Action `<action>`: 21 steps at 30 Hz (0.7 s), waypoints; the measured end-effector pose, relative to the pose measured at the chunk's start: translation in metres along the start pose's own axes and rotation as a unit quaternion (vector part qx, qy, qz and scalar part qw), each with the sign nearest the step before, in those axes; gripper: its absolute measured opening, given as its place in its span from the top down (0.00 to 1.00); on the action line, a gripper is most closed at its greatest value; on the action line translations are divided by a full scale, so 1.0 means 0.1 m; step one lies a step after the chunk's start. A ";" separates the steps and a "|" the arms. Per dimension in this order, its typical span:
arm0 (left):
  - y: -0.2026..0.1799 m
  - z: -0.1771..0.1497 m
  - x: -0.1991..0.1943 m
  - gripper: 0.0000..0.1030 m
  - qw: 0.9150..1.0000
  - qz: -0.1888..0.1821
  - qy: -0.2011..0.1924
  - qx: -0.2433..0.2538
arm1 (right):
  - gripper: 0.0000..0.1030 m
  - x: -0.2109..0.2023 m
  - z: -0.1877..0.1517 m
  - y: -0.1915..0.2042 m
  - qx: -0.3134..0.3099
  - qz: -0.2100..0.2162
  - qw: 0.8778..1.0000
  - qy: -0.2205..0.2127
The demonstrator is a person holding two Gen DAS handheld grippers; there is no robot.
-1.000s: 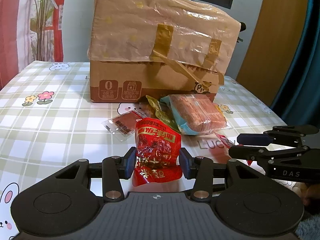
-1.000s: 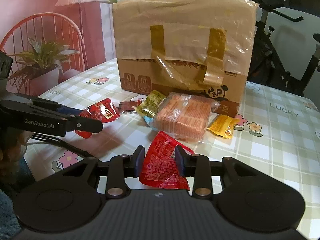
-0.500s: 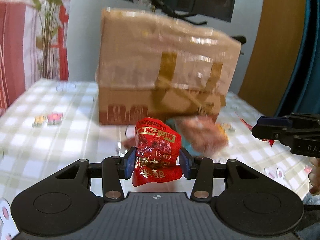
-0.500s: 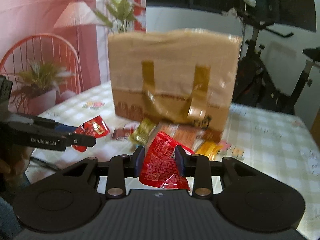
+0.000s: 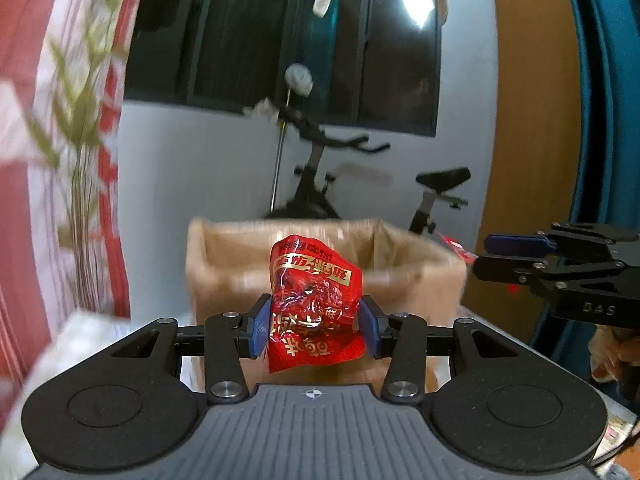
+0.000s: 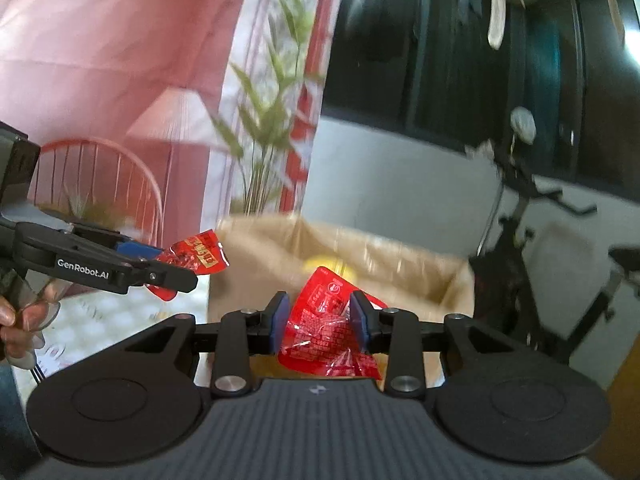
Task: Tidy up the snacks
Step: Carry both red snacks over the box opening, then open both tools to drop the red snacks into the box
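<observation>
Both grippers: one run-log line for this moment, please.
left gripper: shut on red snack packet | right gripper: shut on red packet | both raised before open cardboard box

Both wrist cameras look forward along their fingers, raised close above the open cardboard box. The left view faces it squarely, the right from its right. Both share the box and exercise bike.

Change over one second. Both grippers have risen from the table to the height of the cardboard box's open rim. The left gripper now carries its red snack packet before the near wall; the right gripper carries its red packet likewise, the box interior now visible.
</observation>
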State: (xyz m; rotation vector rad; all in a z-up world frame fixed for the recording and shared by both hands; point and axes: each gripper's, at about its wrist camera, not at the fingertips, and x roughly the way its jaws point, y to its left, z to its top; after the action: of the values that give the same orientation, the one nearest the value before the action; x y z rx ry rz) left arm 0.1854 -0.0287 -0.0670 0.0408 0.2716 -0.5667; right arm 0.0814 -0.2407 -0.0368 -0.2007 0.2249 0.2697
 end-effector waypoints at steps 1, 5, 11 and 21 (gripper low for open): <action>-0.01 0.10 0.07 0.53 1.000 0.000 -0.004 0.009 | 0.65 0.05 0.06 -0.03 -0.007 -0.002 1.000 -0.008; -0.01 0.36 0.37 0.53 1.000 0.007 -0.007 0.026 | 0.65 0.35 0.28 -0.22 -0.022 -0.005 0.999 -0.028; -0.02 0.58 0.93 0.53 0.999 0.035 0.023 0.031 | 0.65 0.94 0.34 -0.52 0.006 -0.014 1.000 0.000; 0.10 0.47 1.15 0.30 0.995 0.069 0.072 0.022 | 0.51 1.28 0.15 -0.79 0.065 -0.044 0.994 0.071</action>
State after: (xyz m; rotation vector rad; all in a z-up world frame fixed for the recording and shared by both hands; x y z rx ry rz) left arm 0.2948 -0.0860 -0.0530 0.1426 0.3934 -0.4319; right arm 0.2272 -0.2814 -0.0406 -0.1007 0.3730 0.1526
